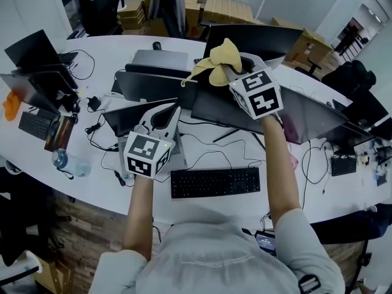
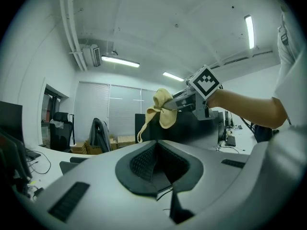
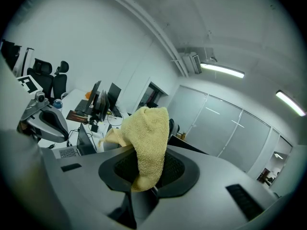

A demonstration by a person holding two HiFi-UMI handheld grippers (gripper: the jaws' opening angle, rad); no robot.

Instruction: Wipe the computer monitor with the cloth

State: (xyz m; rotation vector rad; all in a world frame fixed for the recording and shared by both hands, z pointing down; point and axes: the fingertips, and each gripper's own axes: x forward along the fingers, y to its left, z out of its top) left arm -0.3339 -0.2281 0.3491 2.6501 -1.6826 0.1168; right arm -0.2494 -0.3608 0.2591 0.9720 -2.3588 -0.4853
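The yellow cloth (image 1: pixel 217 63) hangs bunched from my right gripper (image 1: pixel 228 71), which is shut on it above the top edge of the dark monitor (image 1: pixel 226 109) in front of me. The right gripper view shows the cloth (image 3: pixel 146 138) draped over the shut jaws of the right gripper (image 3: pixel 151 176). My left gripper (image 1: pixel 164 112) is lower and to the left, over a laptop, its jaws together with nothing between them. From the left gripper view (image 2: pixel 156 162), the cloth (image 2: pixel 163 111) dangles in front of the monitor (image 2: pixel 201 131).
A black keyboard (image 1: pixel 214 182) lies near the table's front edge with cables around it. A laptop (image 1: pixel 131 118) sits under the left gripper. More screens (image 1: pixel 33 87) and a water bottle (image 1: pixel 68 162) stand at the left. Cardboard boxes (image 1: pixel 226 8) are behind the table.
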